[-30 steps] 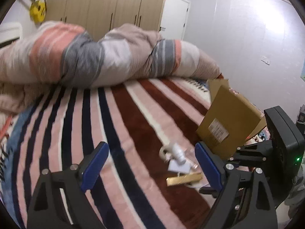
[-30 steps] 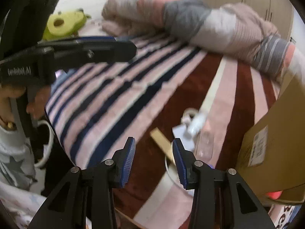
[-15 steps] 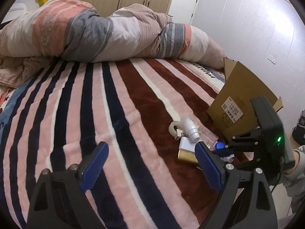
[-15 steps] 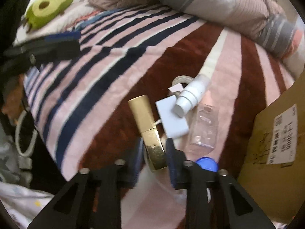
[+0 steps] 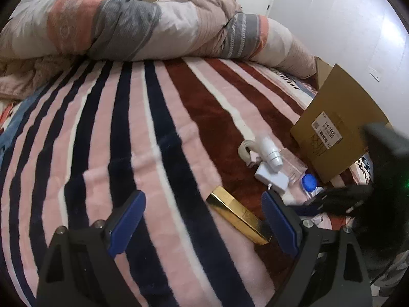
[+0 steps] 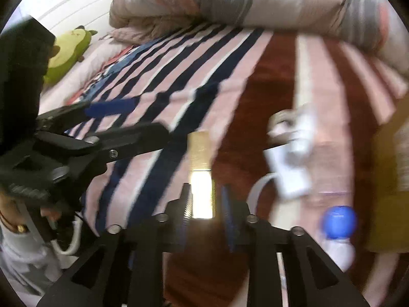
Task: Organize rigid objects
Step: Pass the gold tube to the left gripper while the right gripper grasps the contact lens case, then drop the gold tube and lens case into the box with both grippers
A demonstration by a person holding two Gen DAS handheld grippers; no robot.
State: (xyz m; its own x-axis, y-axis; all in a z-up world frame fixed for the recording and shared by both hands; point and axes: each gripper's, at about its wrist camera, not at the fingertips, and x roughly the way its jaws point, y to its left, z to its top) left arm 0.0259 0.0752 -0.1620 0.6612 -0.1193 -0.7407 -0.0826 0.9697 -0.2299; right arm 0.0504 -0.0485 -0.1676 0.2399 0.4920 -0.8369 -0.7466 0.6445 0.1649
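Note:
A long gold box point(image 6: 200, 171) is clamped between the blue pads of my right gripper point(image 6: 205, 207), held over the striped blanket. In the left wrist view the same gold box point(image 5: 236, 213) lies between the jaws of my open, empty left gripper point(image 5: 203, 223), near its right finger. Beside it lie a white bottle point(image 5: 271, 153), a white flat adapter point(image 5: 271, 177), a tape roll point(image 5: 245, 148), a clear plastic case point(image 5: 294, 168) and a blue-capped bottle point(image 5: 309, 183). The right wrist view is motion-blurred.
A cardboard box point(image 5: 340, 130) stands at the right on the bed. A rolled duvet point(image 5: 143, 23) lies along the far side. A green avocado plush point(image 6: 69, 51) sits at the far left. The striped blanket point(image 5: 127, 140) covers the bed.
My right gripper closed on the gold box and carried it left, away from the pile and toward the left gripper. The left gripper moved closer to the objects.

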